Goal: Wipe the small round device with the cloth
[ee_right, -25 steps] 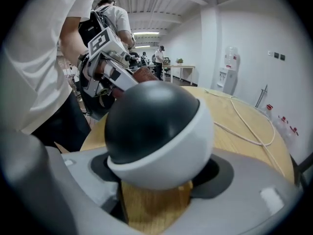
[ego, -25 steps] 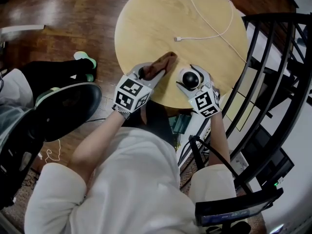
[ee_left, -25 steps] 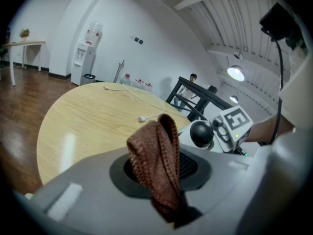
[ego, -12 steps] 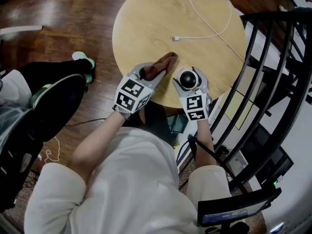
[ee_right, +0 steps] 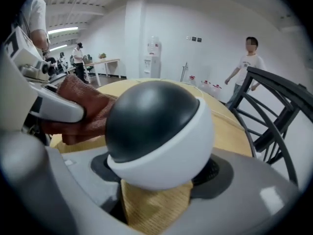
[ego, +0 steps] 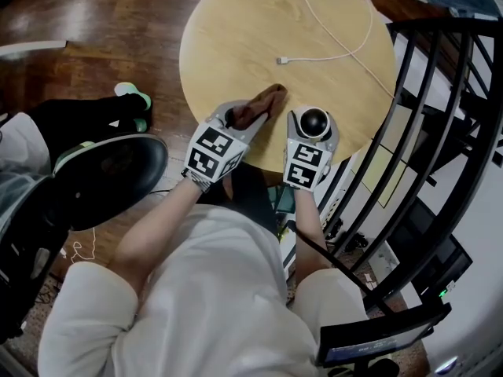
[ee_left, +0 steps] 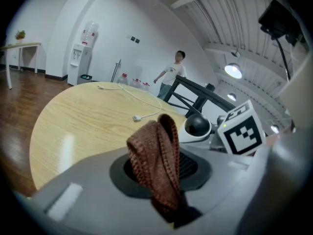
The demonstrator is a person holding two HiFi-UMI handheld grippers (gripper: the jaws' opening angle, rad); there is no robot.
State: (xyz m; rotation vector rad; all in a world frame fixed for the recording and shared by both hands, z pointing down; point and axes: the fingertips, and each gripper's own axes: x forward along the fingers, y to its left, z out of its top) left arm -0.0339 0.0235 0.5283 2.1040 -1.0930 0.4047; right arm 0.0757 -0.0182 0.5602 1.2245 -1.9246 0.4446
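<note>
Gripping the small round device [ego: 314, 121] from both sides, the right gripper [ego: 313, 126] has its grey jaws pressed against it at the near edge of the round table [ego: 236, 38]. The device is ball-shaped: a smooth, dark, slightly glossy dome sits in a matte white shell, the seam between them running as a clean curve around the ball. Just to its left, the left gripper [ego: 238, 117] has its jaws clamped on the cloth [ego: 258, 106], a rust-brown piece with a coarse ribbed weave, bunched into folds that stick out past the jaws over the tabletop. From the head view a narrow strip of table shows between cloth and device. The tabletop is pale wood with a fine straight grain, and a thin white cable [ego: 346, 22] loops across its far side.
</note>
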